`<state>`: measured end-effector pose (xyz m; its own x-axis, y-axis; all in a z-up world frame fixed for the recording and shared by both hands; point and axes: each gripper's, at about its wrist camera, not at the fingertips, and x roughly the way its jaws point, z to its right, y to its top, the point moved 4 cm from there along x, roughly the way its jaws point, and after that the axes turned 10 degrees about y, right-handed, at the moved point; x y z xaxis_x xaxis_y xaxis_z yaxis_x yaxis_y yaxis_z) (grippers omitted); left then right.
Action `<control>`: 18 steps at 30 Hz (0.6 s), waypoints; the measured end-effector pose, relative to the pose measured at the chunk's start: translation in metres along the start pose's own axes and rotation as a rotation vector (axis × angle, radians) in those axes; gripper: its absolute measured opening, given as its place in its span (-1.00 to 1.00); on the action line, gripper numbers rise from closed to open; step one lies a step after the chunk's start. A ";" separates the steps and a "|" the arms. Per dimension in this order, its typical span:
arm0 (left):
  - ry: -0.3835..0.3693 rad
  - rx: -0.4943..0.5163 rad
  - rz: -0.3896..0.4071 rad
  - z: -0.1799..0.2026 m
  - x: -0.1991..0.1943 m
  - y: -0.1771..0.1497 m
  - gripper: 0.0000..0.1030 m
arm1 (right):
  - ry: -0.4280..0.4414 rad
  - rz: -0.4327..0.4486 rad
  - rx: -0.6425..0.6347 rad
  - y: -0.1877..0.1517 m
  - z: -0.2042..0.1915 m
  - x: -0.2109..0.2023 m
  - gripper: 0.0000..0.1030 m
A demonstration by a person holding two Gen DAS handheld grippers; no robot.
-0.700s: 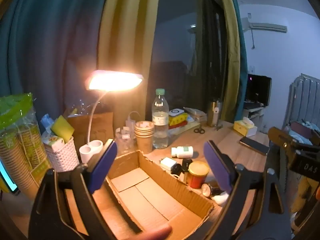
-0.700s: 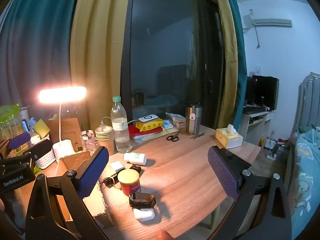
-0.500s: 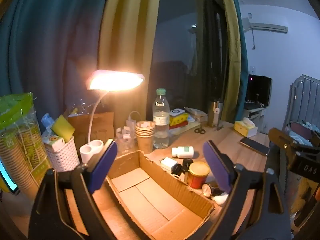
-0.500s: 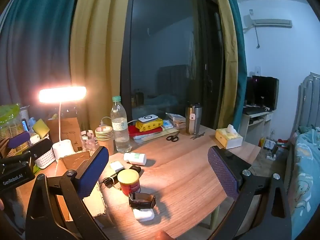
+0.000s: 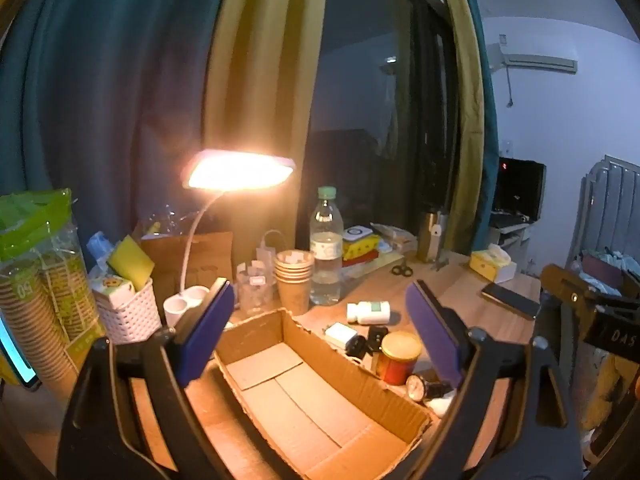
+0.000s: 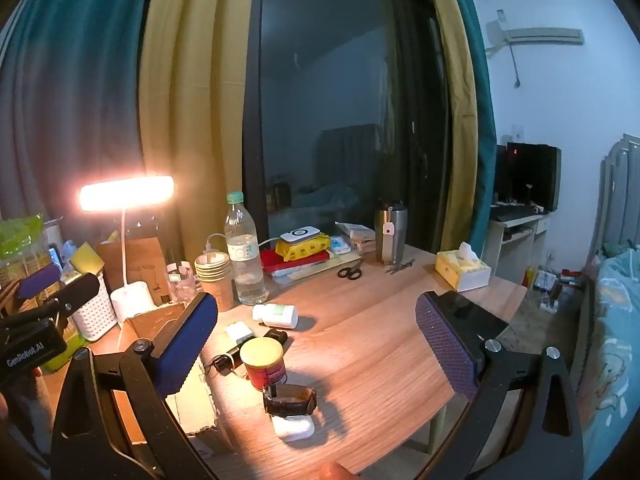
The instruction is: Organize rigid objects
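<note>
An open empty cardboard box (image 5: 316, 392) lies on the wooden table, below my left gripper (image 5: 320, 328), which is open and empty above it. To the box's right sit a red tin with a yellow lid (image 5: 400, 356) (image 6: 264, 362), a white pill bottle (image 5: 368, 312) (image 6: 276, 315), a small white box (image 6: 239, 331), black adapters (image 6: 228, 360), a wristwatch (image 6: 290, 398) and a white case (image 6: 294, 428). My right gripper (image 6: 316, 344) is open and empty, held above these items.
A lit desk lamp (image 5: 240, 176), water bottle (image 5: 326, 256), paper cup stack (image 5: 294, 280) and white basket (image 5: 128, 312) stand behind the box. Scissors (image 6: 350, 272), a steel tumbler (image 6: 390, 236), a tissue box (image 6: 462, 270) and a phone (image 5: 510, 300) lie further right.
The left view has shifted slightly; a fingertip seen at the bottom edge earlier is gone. Both grippers stay open. Nothing on the table moved.
</note>
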<state>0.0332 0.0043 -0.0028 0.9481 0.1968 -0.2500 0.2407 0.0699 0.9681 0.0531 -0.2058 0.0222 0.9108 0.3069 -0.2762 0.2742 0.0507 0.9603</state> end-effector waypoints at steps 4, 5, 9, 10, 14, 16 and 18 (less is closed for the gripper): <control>0.003 -0.005 -0.004 -0.001 0.000 0.000 0.71 | 0.016 -0.009 0.007 0.003 0.000 0.000 0.96; 0.000 -0.003 -0.005 0.000 0.000 0.000 0.71 | 0.019 -0.013 0.009 0.001 0.001 0.001 0.96; -0.002 -0.001 0.000 0.001 -0.001 0.000 0.71 | 0.020 -0.014 0.006 0.001 0.001 0.002 0.96; -0.004 -0.001 -0.003 0.001 -0.001 -0.001 0.71 | 0.020 -0.014 0.003 0.001 0.001 0.002 0.96; -0.002 0.002 -0.009 0.002 -0.001 -0.002 0.71 | 0.026 -0.011 -0.013 -0.002 -0.002 0.002 0.96; 0.002 0.002 -0.012 0.002 -0.001 -0.002 0.71 | 0.029 -0.014 -0.018 -0.002 -0.003 0.002 0.96; 0.002 -0.002 -0.018 0.002 0.000 -0.003 0.71 | 0.029 -0.012 -0.018 -0.001 -0.004 0.002 0.96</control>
<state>0.0328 0.0024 -0.0052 0.9431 0.1974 -0.2675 0.2574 0.0757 0.9633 0.0532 -0.2013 0.0208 0.8980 0.3334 -0.2871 0.2794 0.0719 0.9575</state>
